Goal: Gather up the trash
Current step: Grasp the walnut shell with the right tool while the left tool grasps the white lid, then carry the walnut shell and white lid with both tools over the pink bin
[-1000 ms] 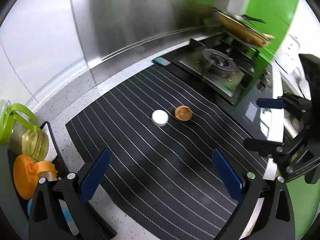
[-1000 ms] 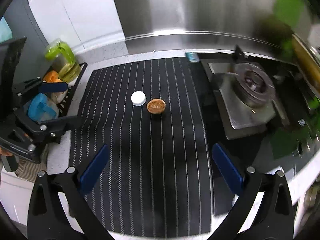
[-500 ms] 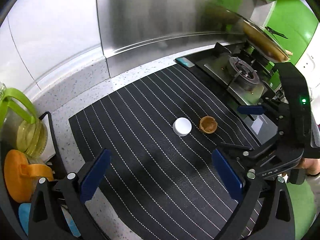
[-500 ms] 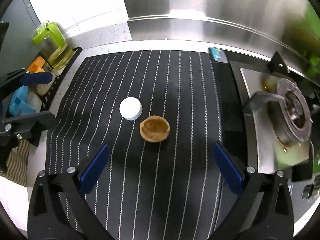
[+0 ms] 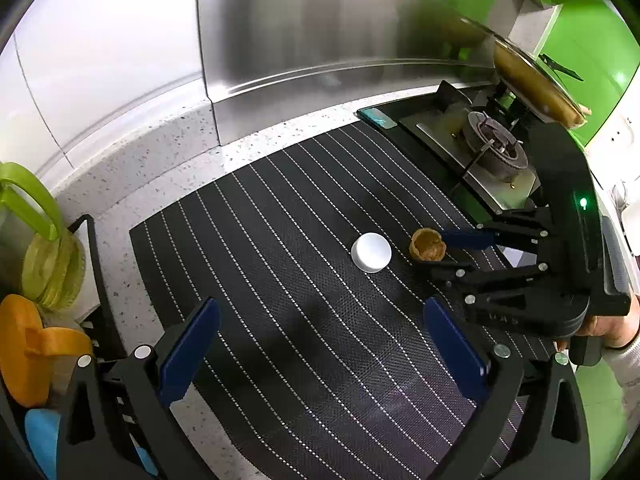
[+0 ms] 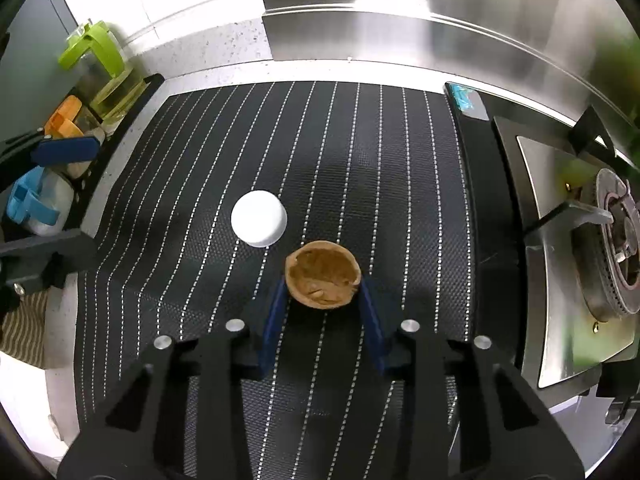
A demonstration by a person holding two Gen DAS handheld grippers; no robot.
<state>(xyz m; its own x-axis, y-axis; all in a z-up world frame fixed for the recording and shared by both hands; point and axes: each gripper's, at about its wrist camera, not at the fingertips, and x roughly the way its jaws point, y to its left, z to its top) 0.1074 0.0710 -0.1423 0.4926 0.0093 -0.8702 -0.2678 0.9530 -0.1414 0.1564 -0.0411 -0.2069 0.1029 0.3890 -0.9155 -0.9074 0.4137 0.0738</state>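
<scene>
A brown half walnut shell [image 6: 322, 276] lies hollow side up on the black pinstriped mat [image 6: 360, 140]. My right gripper [image 6: 323, 293] is closing: its blue pads [image 6: 276, 312] touch the shell's left and right sides. A white round cap [image 6: 259, 218] sits just up and left of the shell, free of both grippers. In the left wrist view the right gripper [image 5: 434, 253] reaches in from the right onto the shell [image 5: 427, 245], with the cap [image 5: 371, 252] beside it. My left gripper [image 5: 320, 307] hangs open above the mat [image 5: 280, 320], nothing between its fingers.
A gas stove [image 6: 616, 240] borders the mat's right side, with a pan [image 5: 532, 84] over its far burner. On the left a black rack holds an oil jug [image 6: 100, 68] and orange- and blue-capped containers [image 5: 24, 344]. A steel backsplash stands behind. A person's hand [image 5: 612, 328] grips the right tool.
My right gripper has come down and forward onto the walnut shell, and its wide-open jaws have closed in on it. The left gripper sank a little and stays open.
</scene>
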